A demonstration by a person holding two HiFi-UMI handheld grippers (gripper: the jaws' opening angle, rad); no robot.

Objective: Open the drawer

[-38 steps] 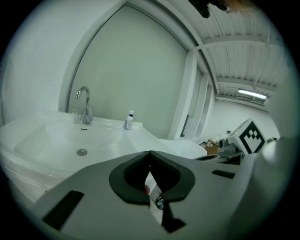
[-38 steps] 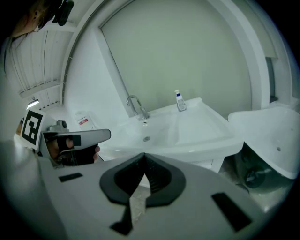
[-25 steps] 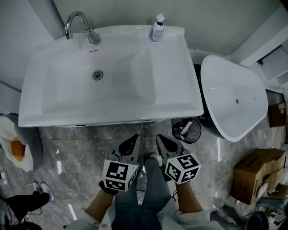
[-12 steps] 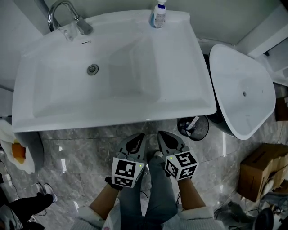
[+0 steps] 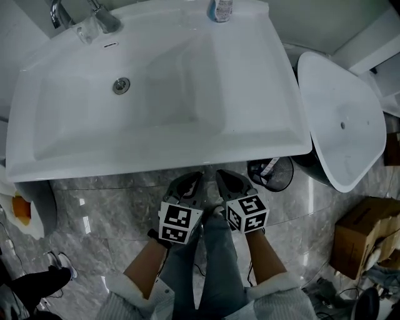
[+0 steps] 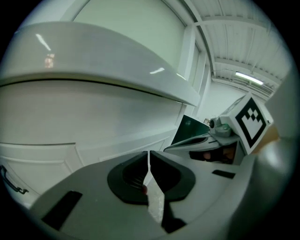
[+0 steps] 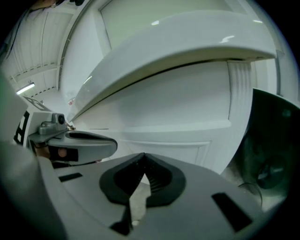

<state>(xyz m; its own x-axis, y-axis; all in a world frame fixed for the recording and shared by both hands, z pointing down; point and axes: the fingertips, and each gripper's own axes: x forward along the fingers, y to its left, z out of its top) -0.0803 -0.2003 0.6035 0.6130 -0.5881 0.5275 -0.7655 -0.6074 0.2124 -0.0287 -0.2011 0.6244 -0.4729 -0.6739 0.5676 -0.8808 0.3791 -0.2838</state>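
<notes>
2 grippers sit side by side, the left gripper (image 5: 190, 180) and the right gripper (image 5: 226, 178). Each has its fingers drawn together to a dark point with nothing between them. Just ahead of the fingertips runs the front rim of a white sink (image 5: 156, 160). Its drain (image 5: 121, 85) lies farther ahead and left of the fingers, with the faucet (image 5: 100, 15) beyond that and 1 bottle (image 5: 220, 9) at the far rim. Near the right fingers, to their right, stands a black wastebasket (image 5: 270, 173), then a loose white basin (image 5: 340, 119). Behind the fingers are 2 forearms with jeans (image 5: 209, 262) between them, over grey marble floor (image 5: 100, 206).
</notes>
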